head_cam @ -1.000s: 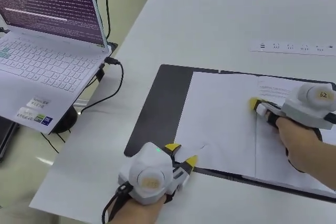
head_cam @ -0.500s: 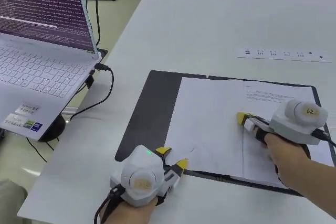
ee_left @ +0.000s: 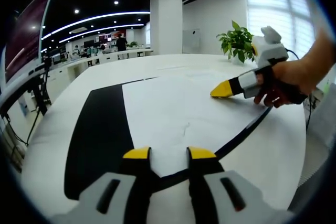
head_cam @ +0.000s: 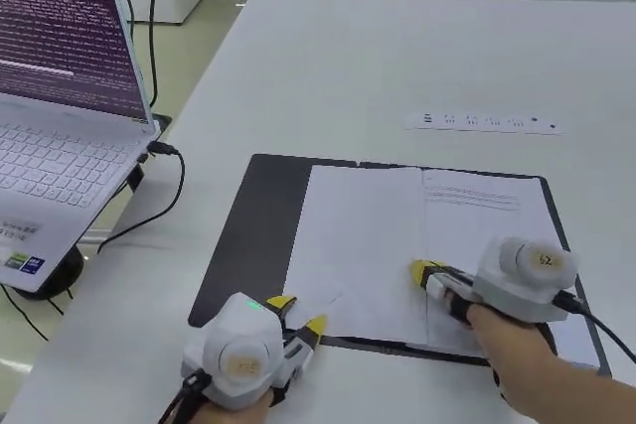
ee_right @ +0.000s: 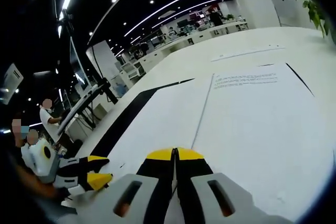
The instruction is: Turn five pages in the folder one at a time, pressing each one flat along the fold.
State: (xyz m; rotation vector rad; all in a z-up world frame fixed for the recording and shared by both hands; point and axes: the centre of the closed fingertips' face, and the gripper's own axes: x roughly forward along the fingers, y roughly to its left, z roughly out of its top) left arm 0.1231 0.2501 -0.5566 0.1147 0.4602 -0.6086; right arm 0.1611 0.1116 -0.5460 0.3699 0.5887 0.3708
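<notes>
Folder (head_cam: 266,237) lies open on the table (head_cam: 397,57), one laptop (head_cam: 50,146) to its left. Two grippers: left gripper (head_cam: 298,314) at its near edge, jaws apart; right gripper (head_cam: 425,271), jaws closed together, on its fold.

Laptop (head_cam: 55,146) cut at left edge, printed lines (head_cam: 471,196) on page — too small to read, near edge of folder (head_cam: 243,245) behind right hand (head_cam: 509,343)

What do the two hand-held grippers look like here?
The left hand-held gripper and right hand-held gripper have rounded pale-grey shells, black jaws with yellow tips, a black cable from each. Each has a round disc on its back; the right one's reads 62.
</notes>
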